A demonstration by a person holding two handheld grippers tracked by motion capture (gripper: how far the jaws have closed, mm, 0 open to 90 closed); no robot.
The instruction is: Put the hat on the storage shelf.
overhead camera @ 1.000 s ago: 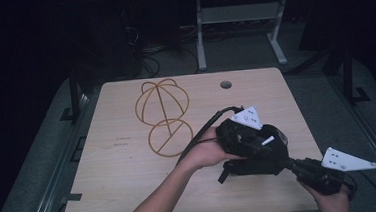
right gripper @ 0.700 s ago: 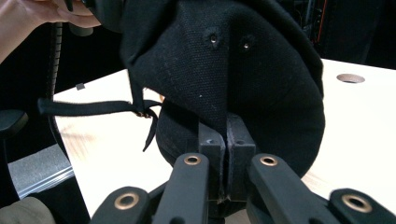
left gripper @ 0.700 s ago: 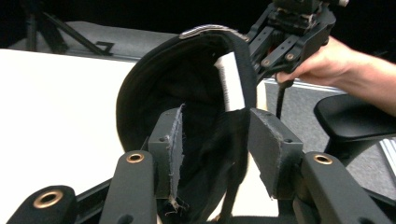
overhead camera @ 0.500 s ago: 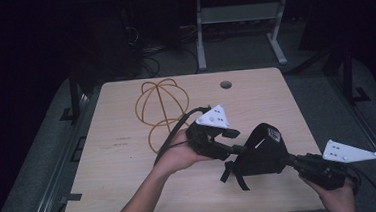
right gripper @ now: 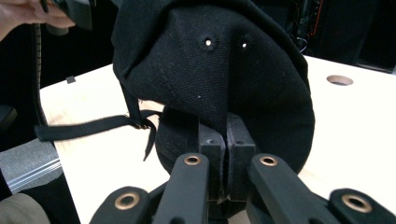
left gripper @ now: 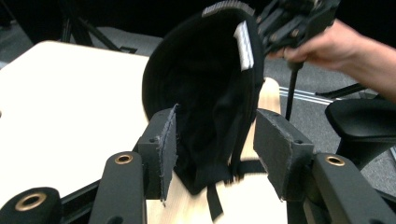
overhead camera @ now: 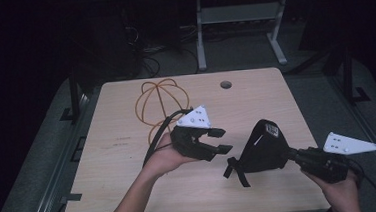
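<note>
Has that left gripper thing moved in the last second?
Yes. In the high view the left gripper has pulled left off the black cap and now sits nearer the orange wire frame. It is open.

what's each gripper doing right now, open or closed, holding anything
Left gripper: open, holding nothing, jaws set apart toward the black cap.
Right gripper: closed on the black cap's fabric.

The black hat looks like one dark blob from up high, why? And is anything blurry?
In the high view the room is dim beyond the lit table, so the black cap shows little detail. The right gripper view is close and sharp enough to show its weave and two eyelets. In the left gripper view the cap's dangling strap looks smeared.
</note>
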